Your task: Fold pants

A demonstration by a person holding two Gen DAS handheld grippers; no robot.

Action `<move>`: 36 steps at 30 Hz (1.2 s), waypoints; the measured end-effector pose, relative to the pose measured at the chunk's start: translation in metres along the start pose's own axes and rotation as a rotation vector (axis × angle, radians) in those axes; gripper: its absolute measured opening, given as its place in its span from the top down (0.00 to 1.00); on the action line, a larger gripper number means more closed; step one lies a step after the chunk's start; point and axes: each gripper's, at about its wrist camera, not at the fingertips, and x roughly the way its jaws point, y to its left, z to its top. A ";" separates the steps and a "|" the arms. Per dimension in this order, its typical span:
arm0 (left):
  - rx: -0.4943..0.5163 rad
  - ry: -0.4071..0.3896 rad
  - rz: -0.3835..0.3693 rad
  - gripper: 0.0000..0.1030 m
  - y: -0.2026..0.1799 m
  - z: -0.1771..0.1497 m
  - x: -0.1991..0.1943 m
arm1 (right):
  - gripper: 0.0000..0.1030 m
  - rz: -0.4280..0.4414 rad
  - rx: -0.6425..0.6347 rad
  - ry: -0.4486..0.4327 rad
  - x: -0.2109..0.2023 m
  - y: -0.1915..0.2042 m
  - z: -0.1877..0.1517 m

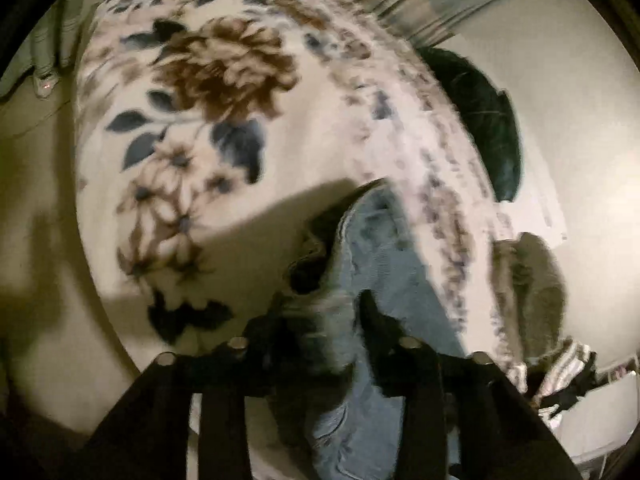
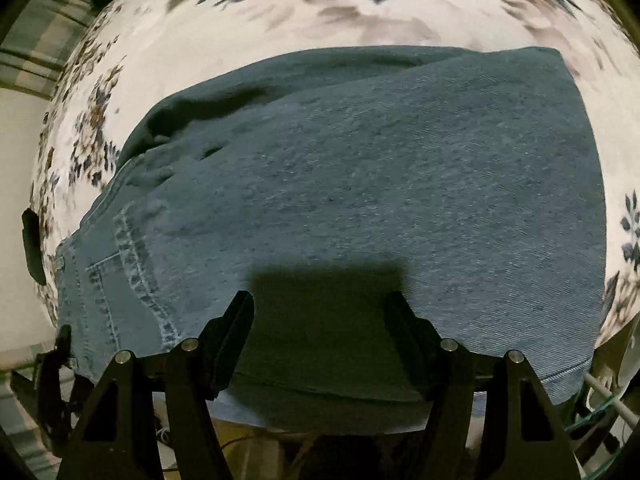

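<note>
Above the floral blanket (image 1: 224,128), the left gripper (image 1: 324,312) is pinching the pants (image 1: 376,264) to carry the fold, while the right gripper (image 2: 320,308) is hovering spread over them.

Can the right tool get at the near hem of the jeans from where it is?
Probably yes. The right tool is open above the jeans, whose near hem lies just below it on the floral blanket, uncovered.

Matt denim pants (image 2: 360,184), fleecy blanket (image 1: 280,168)
</note>
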 end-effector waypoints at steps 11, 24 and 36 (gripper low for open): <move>0.175 -0.070 0.088 0.73 -0.044 0.004 -0.008 | 0.30 -0.131 -0.047 -0.004 -0.002 -0.002 -0.001; 0.676 -0.147 -0.012 0.81 -0.203 -0.063 -0.086 | 0.05 -0.317 -0.096 -0.086 -0.040 -0.032 -0.011; 0.944 -0.044 -0.228 0.84 -0.324 -0.192 -0.087 | 0.05 -0.214 0.123 -0.139 -0.111 -0.163 -0.017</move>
